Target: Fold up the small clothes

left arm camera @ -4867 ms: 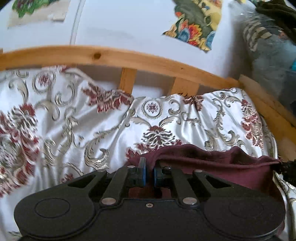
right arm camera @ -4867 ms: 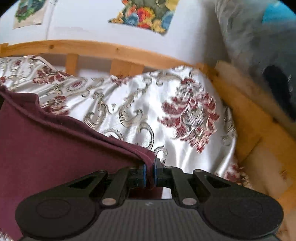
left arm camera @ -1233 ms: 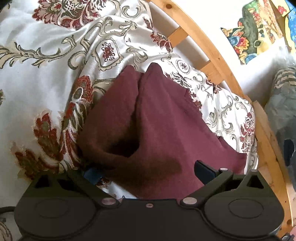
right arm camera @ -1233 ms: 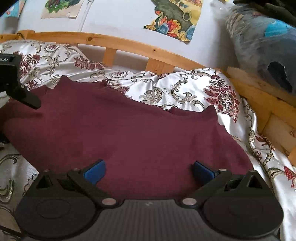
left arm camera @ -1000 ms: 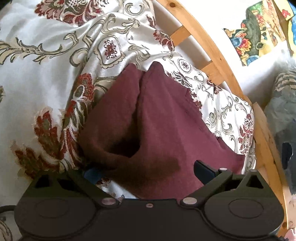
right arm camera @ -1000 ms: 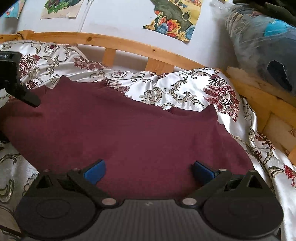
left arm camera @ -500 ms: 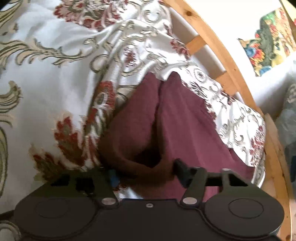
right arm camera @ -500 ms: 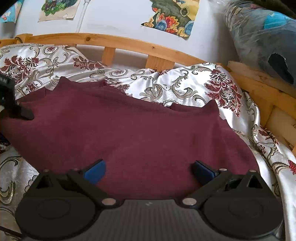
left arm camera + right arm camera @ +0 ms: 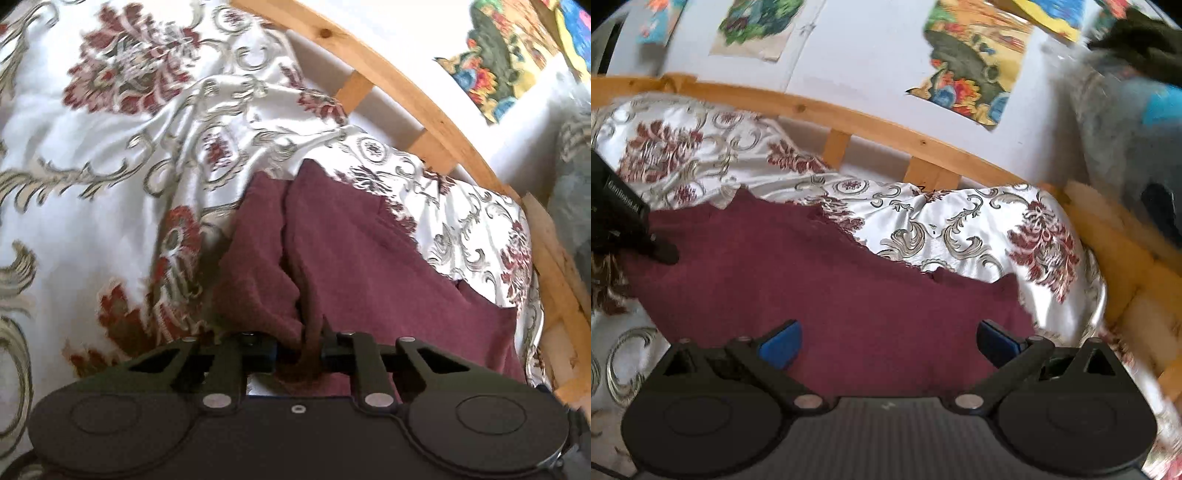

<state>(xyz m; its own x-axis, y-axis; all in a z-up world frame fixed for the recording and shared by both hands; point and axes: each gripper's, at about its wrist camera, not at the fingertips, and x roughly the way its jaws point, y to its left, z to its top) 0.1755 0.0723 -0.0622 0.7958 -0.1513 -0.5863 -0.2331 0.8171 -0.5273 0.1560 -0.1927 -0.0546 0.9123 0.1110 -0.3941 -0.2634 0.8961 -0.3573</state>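
A maroon garment (image 9: 369, 258) lies folded on a white satin bedspread with red and gold flowers (image 9: 110, 147). My left gripper (image 9: 299, 350) is shut on a bunched edge of the garment at its left end. In the right wrist view the maroon garment (image 9: 831, 288) spreads flat across the bedspread (image 9: 960, 221). My right gripper (image 9: 888, 341) is open wide just above the garment's near edge and holds nothing. The left gripper's body (image 9: 617, 221) shows at that view's left edge.
A wooden bed rail (image 9: 868, 122) runs along the back, with a wall and posters (image 9: 971, 62) behind it. A wooden side rail (image 9: 554, 266) and a grey bundle (image 9: 1126, 129) are at the right.
My left gripper has closed on the garment's left edge; it was open a second ago. My right gripper stays open and has lifted slightly.
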